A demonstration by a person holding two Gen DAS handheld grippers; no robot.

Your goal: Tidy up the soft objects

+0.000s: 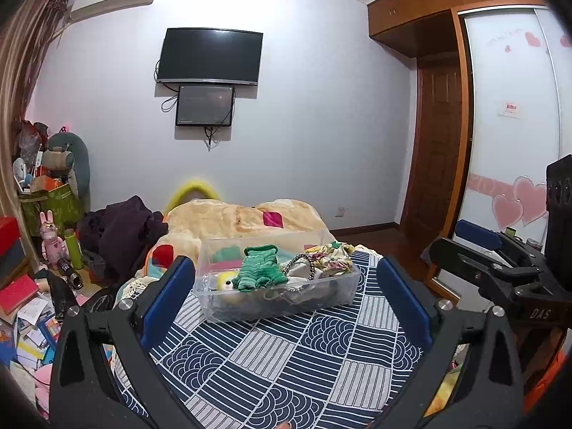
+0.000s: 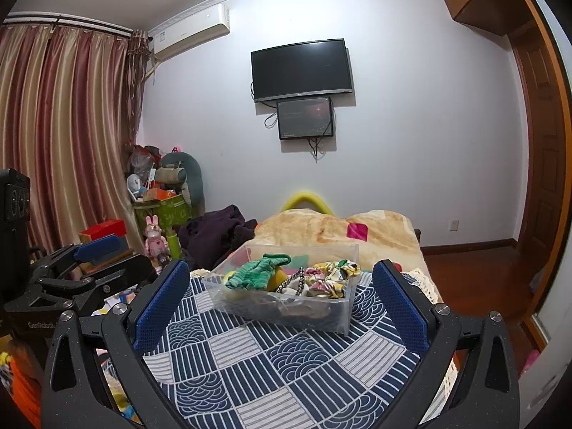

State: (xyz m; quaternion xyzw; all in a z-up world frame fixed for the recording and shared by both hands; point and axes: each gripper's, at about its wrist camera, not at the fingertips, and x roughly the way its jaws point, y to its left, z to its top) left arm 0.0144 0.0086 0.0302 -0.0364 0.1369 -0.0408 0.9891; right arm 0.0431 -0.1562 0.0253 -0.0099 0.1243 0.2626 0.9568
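A clear plastic box (image 1: 343, 287) (image 2: 339, 316) stands on the blue patterned cloth (image 1: 286, 357) (image 2: 279, 357). It holds several soft things: a green knitted garment (image 1: 259, 268) (image 2: 252, 272), a floral scrunchie (image 1: 330, 259) (image 2: 332, 275), a black-and-white braided band (image 1: 298, 262) (image 2: 295, 280) and a yellow plush (image 1: 225, 282). My left gripper (image 1: 284, 279) is open and empty, a little short of the box. My right gripper (image 2: 280, 286) is open and empty, also short of the box. Each gripper shows at the edge of the other's view, the right one (image 1: 479, 239) and the left one (image 2: 96, 246).
A beige blanket (image 1: 243, 218) (image 2: 339, 228) and dark clothes (image 1: 121, 228) (image 2: 218, 232) lie behind the box. Clutter, books and a pink bunny toy (image 1: 50, 239) (image 2: 155, 237) fill the floor at left. A wardrobe (image 1: 511, 107) and wooden door (image 2: 543, 178) stand at right.
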